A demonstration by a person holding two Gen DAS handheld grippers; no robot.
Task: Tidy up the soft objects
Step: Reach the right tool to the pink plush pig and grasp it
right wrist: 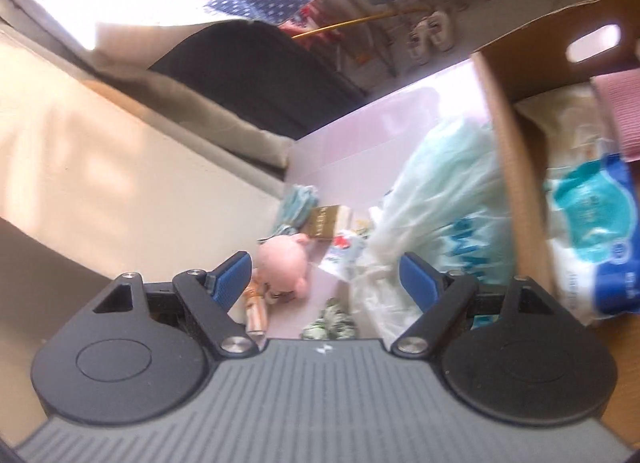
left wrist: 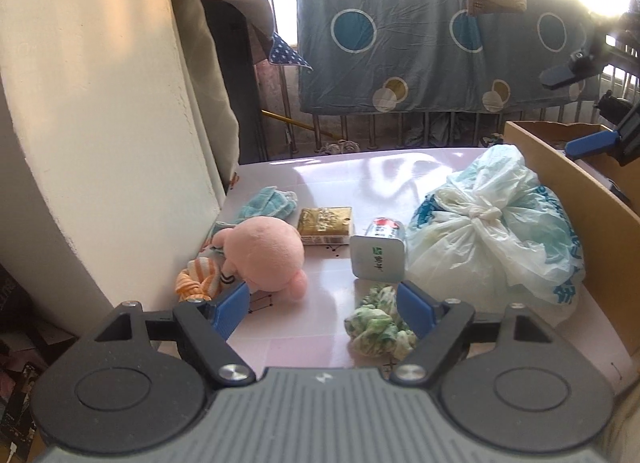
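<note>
On the pink table (left wrist: 320, 179), a pink plush toy (left wrist: 264, 251) lies at the left beside an orange striped cloth (left wrist: 198, 279) and a teal cloth (left wrist: 268, 203). A crumpled green-and-white cloth (left wrist: 378, 323) lies just inside my left gripper's right finger. My left gripper (left wrist: 324, 299) is open and empty, low over the table's near edge. My right gripper (left wrist: 576, 109) is raised over the cardboard box (left wrist: 580, 223), open. In the right wrist view my right gripper (right wrist: 324, 275) holds nothing, with the plush (right wrist: 282, 263) and green cloth (right wrist: 330, 319) far below.
A gold box (left wrist: 326, 223), a white tin (left wrist: 378, 255) and a knotted plastic bag (left wrist: 480, 231) stand mid-table. The cardboard box (right wrist: 516, 183) holds a blue-white tissue pack (right wrist: 592, 231) and a pink cloth (right wrist: 620, 115). A wall (left wrist: 100, 123) borders the left; a quilt (left wrist: 420, 43) hangs on the railing behind.
</note>
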